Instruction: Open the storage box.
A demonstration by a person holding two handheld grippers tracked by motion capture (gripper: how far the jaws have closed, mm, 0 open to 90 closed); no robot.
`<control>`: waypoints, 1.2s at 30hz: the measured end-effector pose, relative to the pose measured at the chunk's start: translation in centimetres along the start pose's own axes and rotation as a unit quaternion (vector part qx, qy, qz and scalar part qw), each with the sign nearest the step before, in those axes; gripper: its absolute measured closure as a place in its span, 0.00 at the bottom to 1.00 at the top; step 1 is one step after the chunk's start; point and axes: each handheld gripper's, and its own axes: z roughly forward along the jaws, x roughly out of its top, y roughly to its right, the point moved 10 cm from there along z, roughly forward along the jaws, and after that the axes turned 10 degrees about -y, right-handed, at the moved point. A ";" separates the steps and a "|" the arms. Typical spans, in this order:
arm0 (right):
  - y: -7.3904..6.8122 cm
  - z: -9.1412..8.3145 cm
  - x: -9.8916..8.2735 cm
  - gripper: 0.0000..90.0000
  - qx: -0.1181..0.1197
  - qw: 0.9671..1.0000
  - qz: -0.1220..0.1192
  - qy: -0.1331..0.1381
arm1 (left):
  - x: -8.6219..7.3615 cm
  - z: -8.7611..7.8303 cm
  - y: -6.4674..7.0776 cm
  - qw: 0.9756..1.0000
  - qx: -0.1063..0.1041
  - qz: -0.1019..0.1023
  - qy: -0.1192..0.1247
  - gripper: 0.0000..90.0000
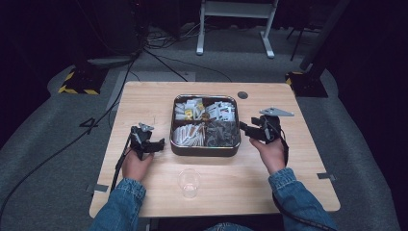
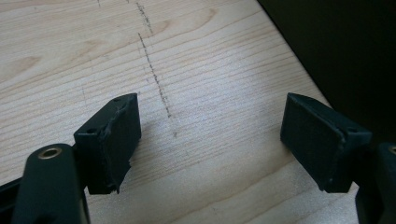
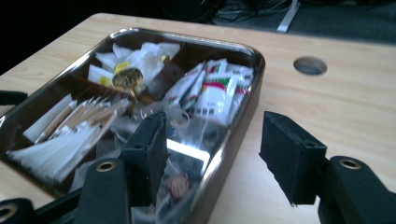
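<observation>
Tin [image 1: 204,150] sitting mid-table [image 1: 144,96], divided into compartments holding packets: white sachets [image 3: 212,91] at the far right, paper sticks [image 3: 70,130] at the near left. Clear cup [image 1: 189,183] standing near the front edge. Left gripper [image 1: 153,144] resting just left of the tin, jaws spread wide over bare wood, grasping nothing. Right gripper [image 1: 246,129] hovering at the tin's right rim, jaws likewise parted, one over the tin, one outside it.

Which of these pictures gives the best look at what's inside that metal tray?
The right gripper view: it looks close into the tray, showing white packets and paper sticks. The high view shows the whole tray and its four sections, but small. The left gripper view faces bare table.
</observation>
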 end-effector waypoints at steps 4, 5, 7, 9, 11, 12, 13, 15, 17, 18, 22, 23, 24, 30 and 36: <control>-0.9 0.6 1.2 0.45 -0.005 1.000 -0.006 0.008 | 0.0 0.0 0.0 1.000 0.000 0.000 0.000 0.23; -1.2 0.8 1.4 0.45 -0.002 1.000 -0.004 0.008 | 0.0 0.0 0.0 1.000 0.000 0.000 0.000 0.23; -1.7 1.2 1.9 0.45 0.001 1.000 -0.002 0.006 | 0.0 0.0 0.0 1.000 0.000 0.001 0.001 0.23; -1.9 1.4 2.1 0.45 0.003 1.000 -0.002 0.006 | 0.0 0.0 0.0 1.000 0.000 0.001 0.001 0.23; -2.6 1.7 2.9 0.44 0.007 1.000 -0.005 0.007 | 0.0 0.0 0.0 1.000 0.000 0.001 0.000 0.23; -2.8 1.8 3.1 0.43 0.007 1.000 -0.007 0.008 | 0.0 0.0 0.0 1.000 0.000 0.001 0.000 0.23; -3.0 2.0 3.3 0.42 0.007 1.000 -0.008 0.007 | 0.0 0.0 0.0 1.000 0.000 0.001 0.000 0.23; -3.4 2.2 3.6 0.41 0.009 1.000 -0.007 0.005 | 0.0 0.0 0.0 1.000 0.000 0.001 0.000 0.23; -3.9 2.4 4.0 0.40 0.010 1.000 -0.011 0.003 | 0.0 0.0 0.0 1.000 0.000 0.001 0.000 0.23; -4.1 2.6 4.2 0.40 0.011 1.000 -0.013 0.003 | 0.0 0.0 0.0 1.000 0.000 0.001 0.000 0.23; -5.1 3.1 4.9 0.40 0.015 1.000 -0.023 -0.002 | 0.0 0.0 0.0 1.000 -0.001 0.000 0.000 0.23; -5.3 3.3 5.0 0.41 0.015 1.000 -0.025 -0.003 | 0.0 0.0 0.0 1.000 -0.001 0.000 -0.001 0.23; -5.5 3.5 5.1 0.40 0.015 1.000 -0.027 -0.005 | 0.0 0.0 0.0 1.000 -0.001 0.000 0.000 0.23; -5.9 4.3 5.6 0.40 0.009 1.000 -0.026 -0.009 | 0.0 0.0 0.1 1.000 -0.003 -0.001 -0.001 0.22; -7.2 5.8 5.9 0.40 0.017 0.999 -0.031 -0.026 | 0.0 0.0 0.1 1.000 -0.002 0.000 -0.001 0.22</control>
